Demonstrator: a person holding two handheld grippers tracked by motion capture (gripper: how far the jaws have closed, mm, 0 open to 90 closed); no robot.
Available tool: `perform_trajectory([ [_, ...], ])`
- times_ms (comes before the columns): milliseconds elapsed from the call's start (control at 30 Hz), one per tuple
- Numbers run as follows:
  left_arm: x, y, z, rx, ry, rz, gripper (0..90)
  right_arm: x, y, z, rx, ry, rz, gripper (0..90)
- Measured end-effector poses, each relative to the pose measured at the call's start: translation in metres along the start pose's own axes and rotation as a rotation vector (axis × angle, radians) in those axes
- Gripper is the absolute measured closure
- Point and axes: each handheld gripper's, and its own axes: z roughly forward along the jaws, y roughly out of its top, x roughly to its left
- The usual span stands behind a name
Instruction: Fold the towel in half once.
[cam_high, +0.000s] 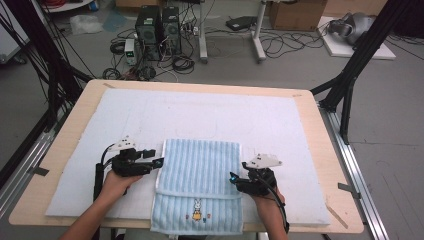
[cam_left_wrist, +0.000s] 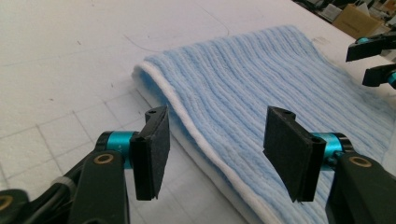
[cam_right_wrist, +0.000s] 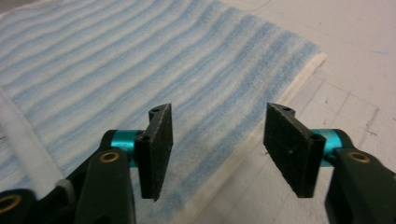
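One wide wooden table (cam_high: 75, 107) carries everything, and most of its top is covered by a white padded mat (cam_high: 210, 115) with faint pencil lines drawn across it. On the near half of that mat lies the blue striped towel (cam_high: 200, 172), folded, its near end hanging just over the table's front edge. Nothing lies between my tongs and the towel; the mat around it is bare. A white band crosses the towel low down, and below it I see a small embroidered rabbit (cam_high: 198, 204) with a row of tiny coloured figures under it, too small for me to read as writing.

My left gripper (cam_left_wrist: 212, 154) sits at the towel's left edge, jaws wide apart and holding nothing, with the white hem running between them in the left gripper view. My right gripper (cam_right_wrist: 217, 149) sits at the towel's right edge, jaws equally wide and empty, straddling the pale hem there. Beyond the table, computer towers (cam_high: 157, 30) and loose cables stand on the floor.
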Motion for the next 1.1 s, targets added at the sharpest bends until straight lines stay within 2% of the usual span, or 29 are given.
perform_trajectory([
  [167,0.001,0.005,0.002,-0.019,0.011,0.031,37.7,-0.009,0.004,0.002,-0.031,-0.020,0.031,30.1],
  [233,0.002,0.005,0.003,-0.064,0.015,0.032,33.7,-0.012,0.005,0.003,-0.037,-0.022,0.045,27.9],
  [300,0.004,0.007,0.004,-0.081,0.026,0.035,30.3,-0.016,0.006,0.006,-0.040,-0.022,0.050,25.9],
  [367,0.006,0.009,0.006,-0.073,0.038,0.039,25.3,-0.019,0.007,0.008,-0.043,-0.030,0.067,21.3],
  [467,0.010,0.013,0.010,-0.061,0.045,0.021,21.3,-0.026,0.009,0.011,-0.050,-0.043,0.091,17.2],
  [567,0.014,0.014,0.016,-0.031,0.067,0.004,20.6,-0.034,0.010,0.014,-0.051,-0.055,0.119,15.6],
  [667,0.017,0.015,0.024,0.004,0.086,-0.009,20.8,-0.039,0.012,0.020,-0.030,-0.047,0.115,15.6],
  [767,0.017,0.017,0.030,0.041,0.084,-0.012,24.6,-0.040,0.013,0.029,0.018,-0.042,0.108,16.5],
  [833,0.017,0.018,0.033,0.059,0.080,0.005,25.7,-0.042,0.013,0.034,0.041,-0.021,0.103,23.3],
  [933,0.017,0.019,0.036,0.087,0.063,0.010,31.3,-0.042,0.013,0.039,0.068,-0.014,0.094,25.9],
  [1000,0.016,0.020,0.039,0.113,0.071,0.027,35.2,-0.042,0.013,0.039,0.071,-0.017,0.094,29.7],
  [1100,0.011,0.019,0.042,0.138,0.080,0.075,46.1,-0.042,0.013,0.038,0.073,-0.024,0.087,32.6],
])
